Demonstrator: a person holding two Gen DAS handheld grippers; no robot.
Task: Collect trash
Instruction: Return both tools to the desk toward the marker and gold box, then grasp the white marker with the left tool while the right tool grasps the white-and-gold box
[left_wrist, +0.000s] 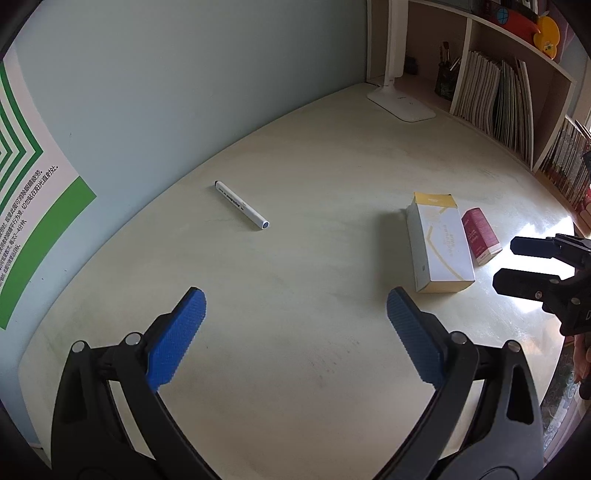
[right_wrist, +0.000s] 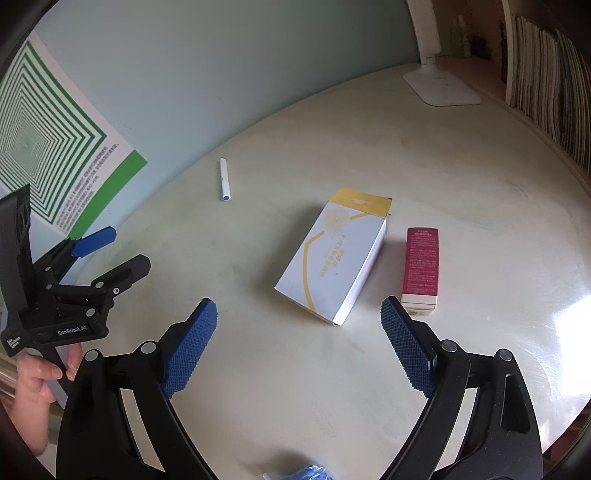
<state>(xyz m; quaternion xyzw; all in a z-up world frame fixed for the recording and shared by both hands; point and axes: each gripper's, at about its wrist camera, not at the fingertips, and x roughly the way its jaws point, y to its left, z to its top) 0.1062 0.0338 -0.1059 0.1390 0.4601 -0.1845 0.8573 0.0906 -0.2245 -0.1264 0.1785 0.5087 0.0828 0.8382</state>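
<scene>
Three items lay loose on the desk (right_wrist: 461, 177): white box (right_wrist: 334, 258) mid-frame, red box (right_wrist: 421, 271) beside it, pen (right_wrist: 224, 180) upper left. Right gripper (right_wrist: 299, 347) and left gripper (left_wrist: 295, 336) both spread, empty. Best to straddle the white box squarely before squeezing.

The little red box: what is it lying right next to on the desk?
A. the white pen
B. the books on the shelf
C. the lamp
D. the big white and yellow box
D: the little red box lies flat on the desk just beside the big white and yellow box, while the white pen is far off near the wall.
</scene>
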